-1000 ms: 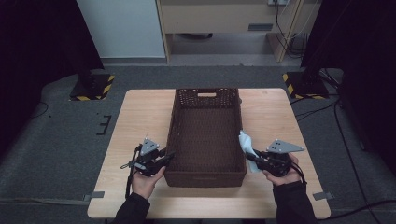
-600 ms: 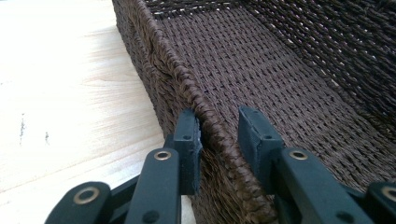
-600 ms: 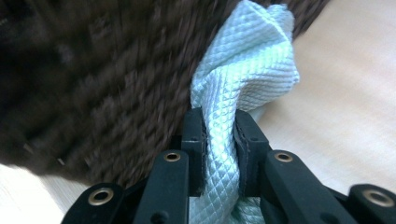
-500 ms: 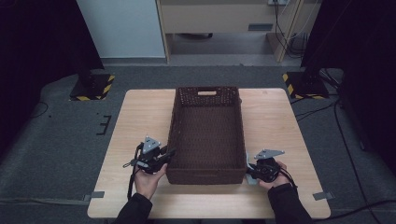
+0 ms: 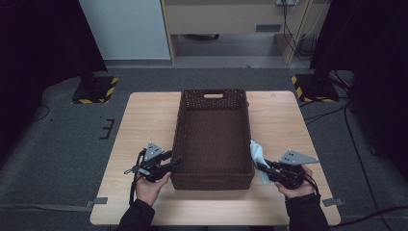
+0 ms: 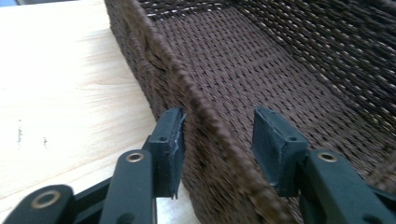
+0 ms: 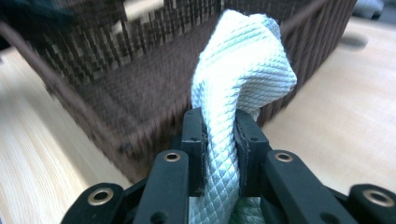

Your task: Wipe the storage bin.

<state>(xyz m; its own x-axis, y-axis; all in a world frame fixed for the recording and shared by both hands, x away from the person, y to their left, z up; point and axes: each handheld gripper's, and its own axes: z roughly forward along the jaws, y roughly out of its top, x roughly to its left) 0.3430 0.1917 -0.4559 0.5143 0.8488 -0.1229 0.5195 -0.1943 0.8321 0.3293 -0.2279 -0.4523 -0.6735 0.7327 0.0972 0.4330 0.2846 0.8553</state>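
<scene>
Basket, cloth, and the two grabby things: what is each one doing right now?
Basket: upright on the table, nothing lying inside it.
Cloth: bunched up, pinched and lifted off the table, just outside the basket's right wall.
Left gripper: open, jaws straddling the basket's rim, one outside and one inside.
Right gripper: shut on the cloth.

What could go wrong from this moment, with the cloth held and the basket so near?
1. The right gripper pinches only a fold of the white cloth; it may slip out or snag on the wicker basket rim.
2. The left gripper is open astride the basket's wall; closing or pulling there could drag the basket across the table.
</scene>
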